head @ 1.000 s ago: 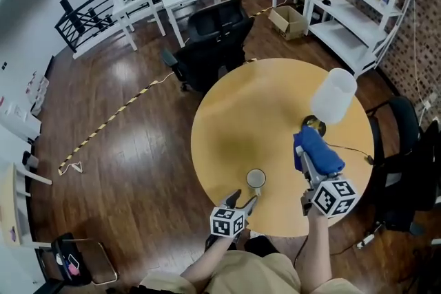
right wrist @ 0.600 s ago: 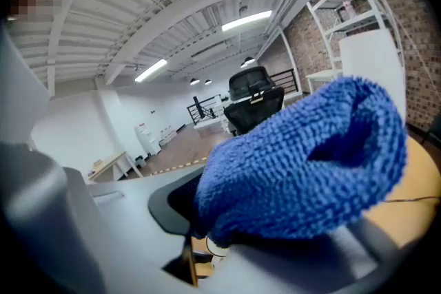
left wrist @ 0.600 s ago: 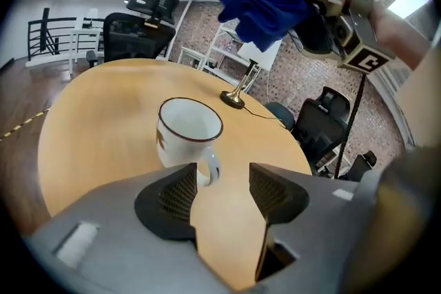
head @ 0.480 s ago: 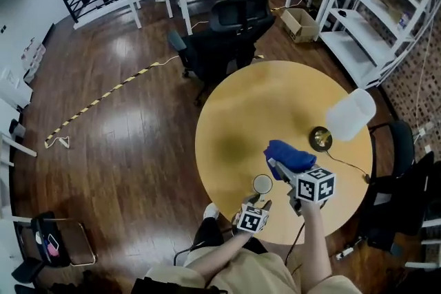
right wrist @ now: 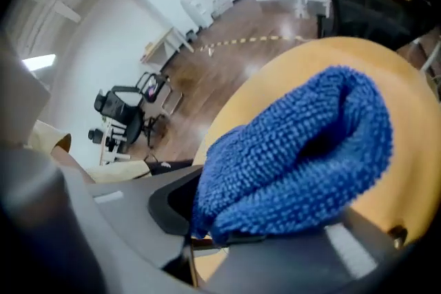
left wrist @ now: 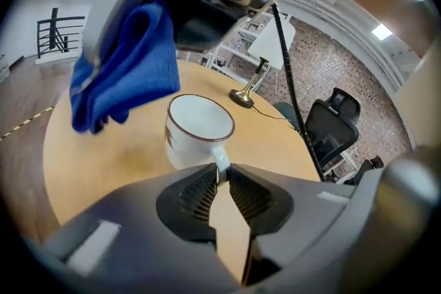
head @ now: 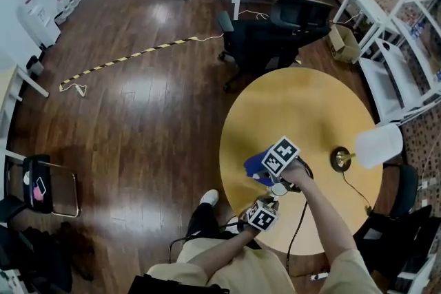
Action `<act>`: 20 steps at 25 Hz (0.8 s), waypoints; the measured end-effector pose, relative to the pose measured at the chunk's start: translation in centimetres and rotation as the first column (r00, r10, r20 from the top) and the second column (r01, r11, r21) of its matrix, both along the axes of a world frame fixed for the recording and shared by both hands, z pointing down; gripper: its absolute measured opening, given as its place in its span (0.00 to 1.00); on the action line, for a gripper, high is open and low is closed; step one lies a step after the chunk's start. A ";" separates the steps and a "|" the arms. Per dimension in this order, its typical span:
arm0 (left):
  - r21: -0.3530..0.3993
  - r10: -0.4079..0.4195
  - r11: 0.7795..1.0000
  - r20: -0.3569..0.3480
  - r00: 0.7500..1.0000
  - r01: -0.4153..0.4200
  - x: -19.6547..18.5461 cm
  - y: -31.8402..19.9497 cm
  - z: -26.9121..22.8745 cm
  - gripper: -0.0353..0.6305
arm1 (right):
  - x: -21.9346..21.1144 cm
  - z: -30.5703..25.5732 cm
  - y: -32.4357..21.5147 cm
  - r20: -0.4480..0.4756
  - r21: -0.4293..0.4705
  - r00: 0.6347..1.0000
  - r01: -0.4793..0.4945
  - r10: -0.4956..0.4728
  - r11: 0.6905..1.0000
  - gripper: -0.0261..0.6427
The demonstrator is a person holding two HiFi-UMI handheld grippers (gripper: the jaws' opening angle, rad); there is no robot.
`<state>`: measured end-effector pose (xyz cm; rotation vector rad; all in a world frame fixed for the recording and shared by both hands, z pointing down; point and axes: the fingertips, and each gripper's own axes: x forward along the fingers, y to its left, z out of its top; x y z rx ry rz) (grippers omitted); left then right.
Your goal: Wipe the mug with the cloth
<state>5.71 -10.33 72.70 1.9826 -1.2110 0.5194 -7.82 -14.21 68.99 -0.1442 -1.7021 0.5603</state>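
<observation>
Grey jaws of the left gripper (left wrist: 222,172) are closing tight on the handle of the mug (left wrist: 198,127), which is white, glossy and dark-rimmed, standing on the wooden table (left wrist: 103,155). Just above the mug, the right gripper (right wrist: 200,237) is clamping a nubby blue cloth (right wrist: 296,155). Steadying seems to be finishing — next, the cloth needs pressing against the mug's wall.

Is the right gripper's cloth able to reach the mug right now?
Probably yes: the cloth hangs beside the mug, nothing between; the left gripper pinches only its handle.
</observation>
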 end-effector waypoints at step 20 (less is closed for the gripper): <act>0.021 -0.050 0.999 0.059 0.997 0.048 -3.0 0.0 -0.1 0.12 | 4.9 7.6 4.4 -0.560 -0.199 0.629 0.531 -0.540 0.824 0.14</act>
